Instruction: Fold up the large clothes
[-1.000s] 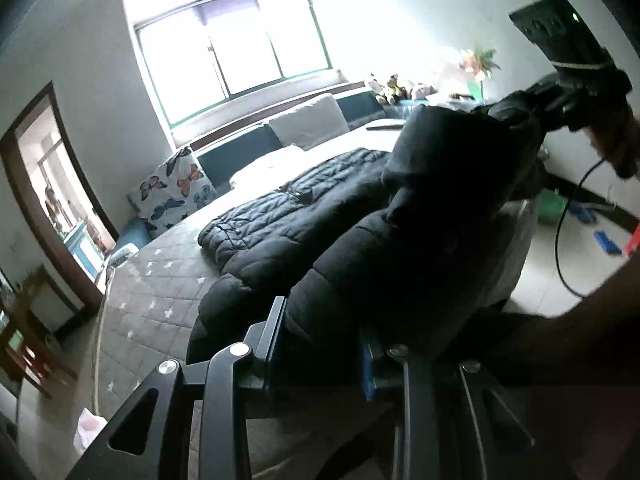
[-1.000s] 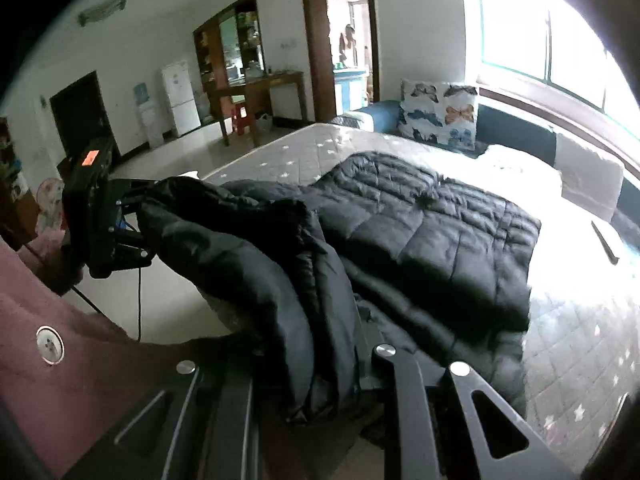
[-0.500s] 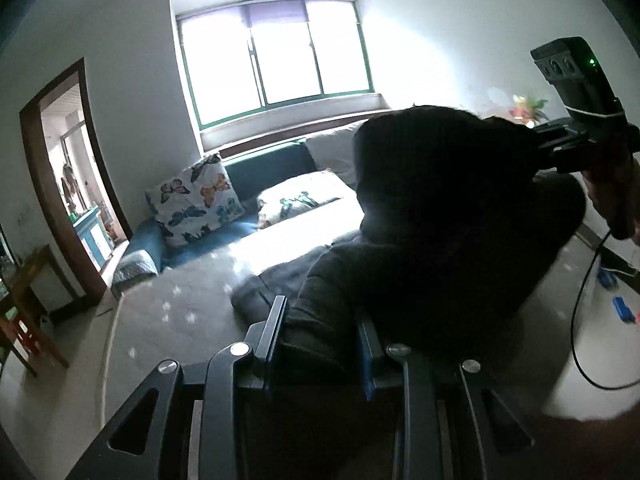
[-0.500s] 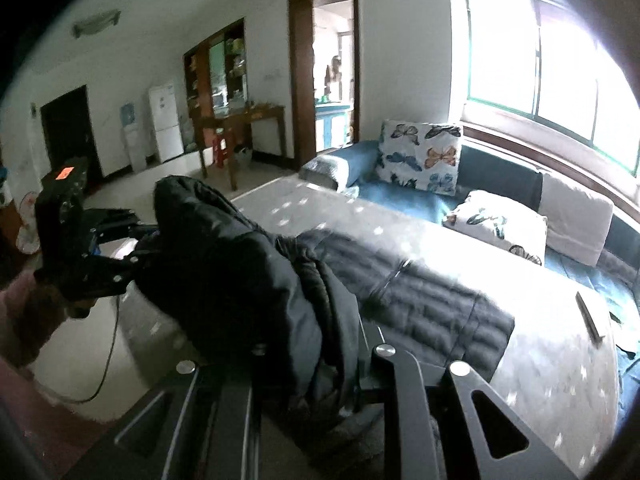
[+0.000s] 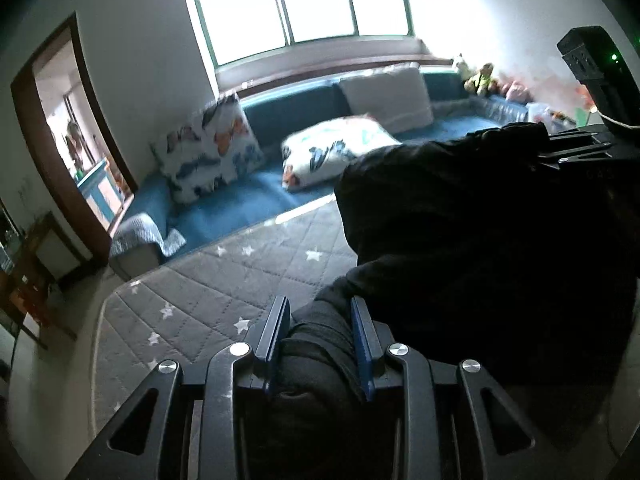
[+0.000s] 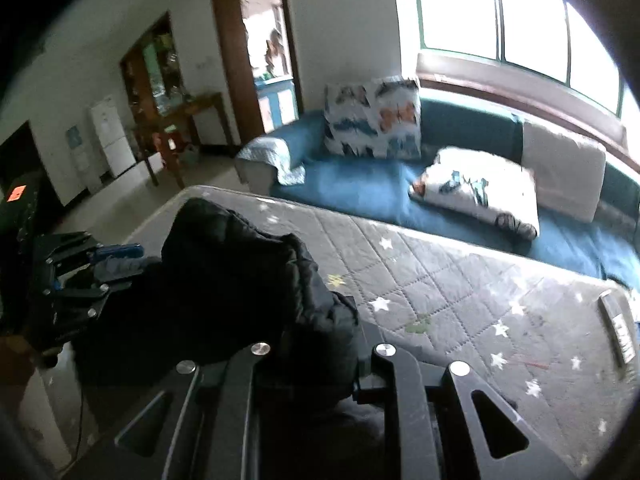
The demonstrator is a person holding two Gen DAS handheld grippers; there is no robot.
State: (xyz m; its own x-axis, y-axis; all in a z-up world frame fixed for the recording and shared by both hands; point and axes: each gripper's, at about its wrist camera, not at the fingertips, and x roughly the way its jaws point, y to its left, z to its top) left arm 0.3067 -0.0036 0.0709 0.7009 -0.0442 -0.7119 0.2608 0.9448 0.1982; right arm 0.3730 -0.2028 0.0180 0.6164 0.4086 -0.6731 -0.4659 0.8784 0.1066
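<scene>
A black quilted puffer jacket [image 5: 472,232] hangs bunched between my two grippers, held up over the grey star-patterned mattress [image 5: 208,300]. My left gripper [image 5: 320,320] is shut on a fold of the jacket between its blue pads. My right gripper [image 6: 320,320] is shut on another part of the jacket [image 6: 248,264]; its fingertips are buried in the fabric. Each gripper shows in the other's view: the right one at the far right [image 5: 576,152], the left one at the far left [image 6: 72,276].
A blue sofa [image 6: 360,184] with butterfly pillows [image 5: 208,156] and a white cushion [image 6: 560,172] runs behind the mattress [image 6: 460,288] under the window. A dark flat object [image 6: 618,328] lies at the mattress's right edge. A doorway [image 6: 264,60], wooden table and fridge stand at the left.
Both grippers have carried the jacket forward across the mattress toward the sofa. The spread part seen earlier no longer shows on the mattress.
</scene>
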